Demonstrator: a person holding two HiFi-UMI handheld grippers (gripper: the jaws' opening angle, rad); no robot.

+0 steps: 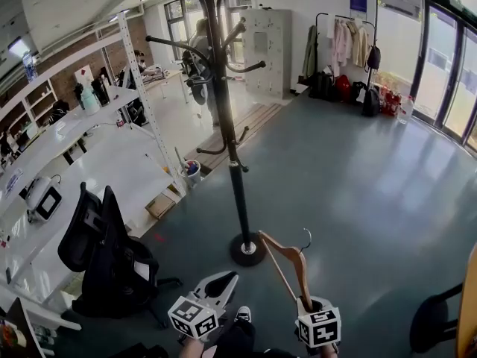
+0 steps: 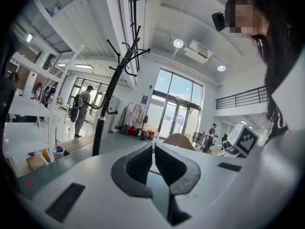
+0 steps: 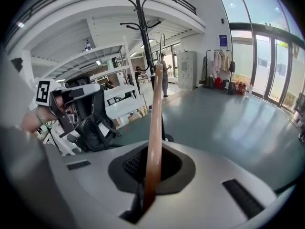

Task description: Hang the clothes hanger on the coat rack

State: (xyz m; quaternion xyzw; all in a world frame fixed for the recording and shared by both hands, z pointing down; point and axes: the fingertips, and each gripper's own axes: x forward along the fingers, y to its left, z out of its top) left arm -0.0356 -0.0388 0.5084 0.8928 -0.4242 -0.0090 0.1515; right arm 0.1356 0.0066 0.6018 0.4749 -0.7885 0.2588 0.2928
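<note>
A black mesh office chair (image 1: 104, 252) stands beside a long white desk (image 1: 112, 174) on the grey-green floor (image 1: 350, 192). By the far wall, a black garment rail hung with pale clothes (image 1: 346, 42) stands over red and dark bags (image 1: 341, 88).

You are looking at a warm brown wooden clothes hanger (image 1: 299, 268) with a silver-grey metal hook. The coat rack (image 1: 240, 200) is showing plain black, pole and base alike. Your right gripper (image 1: 314, 303) and left gripper (image 1: 223, 280) are showing pale grey shells, black pads and cube faces patterned in black-and-white squares. The floor (image 1: 358, 185) is reading dull grey-green.
</note>
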